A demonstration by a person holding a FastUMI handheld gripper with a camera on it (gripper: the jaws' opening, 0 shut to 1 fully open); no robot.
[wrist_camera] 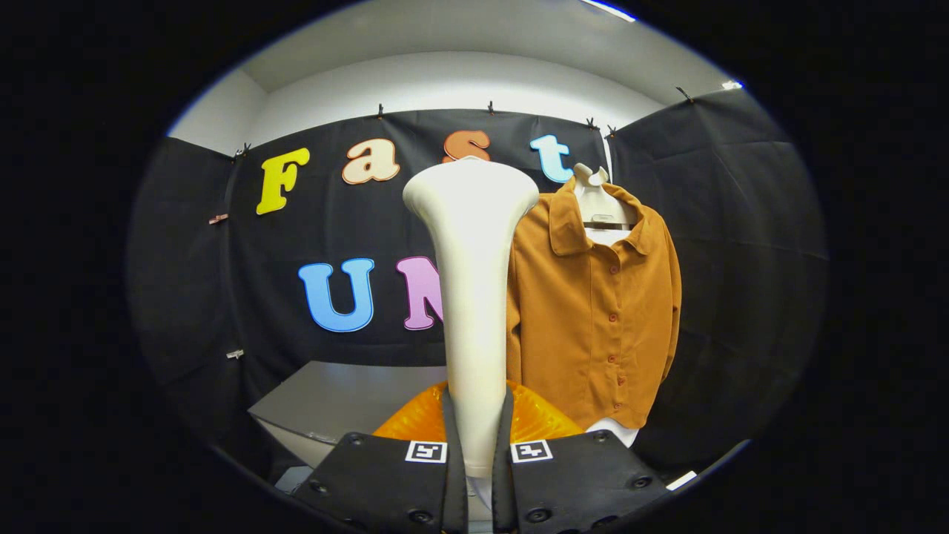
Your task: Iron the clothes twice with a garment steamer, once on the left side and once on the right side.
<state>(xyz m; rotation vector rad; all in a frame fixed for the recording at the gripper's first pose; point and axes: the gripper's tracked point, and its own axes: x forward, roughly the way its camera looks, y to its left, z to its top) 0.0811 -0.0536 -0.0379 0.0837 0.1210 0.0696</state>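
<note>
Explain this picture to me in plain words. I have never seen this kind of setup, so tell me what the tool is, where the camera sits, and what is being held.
The camera rides on a handheld two-finger gripper and looks forward along its fingers. A person carries it; there is no robot arm. The fingers are closed on the handle of a white garment steamer, which stands upright between them with its wide head on top. Just behind the fingers is the steamer's translucent orange base. Beyond and beside the steamer, an orange-brown buttoned shirt hangs on a white hanger form against the booth's black cloth wall. A grey table stands lower down on the other side.
</note>
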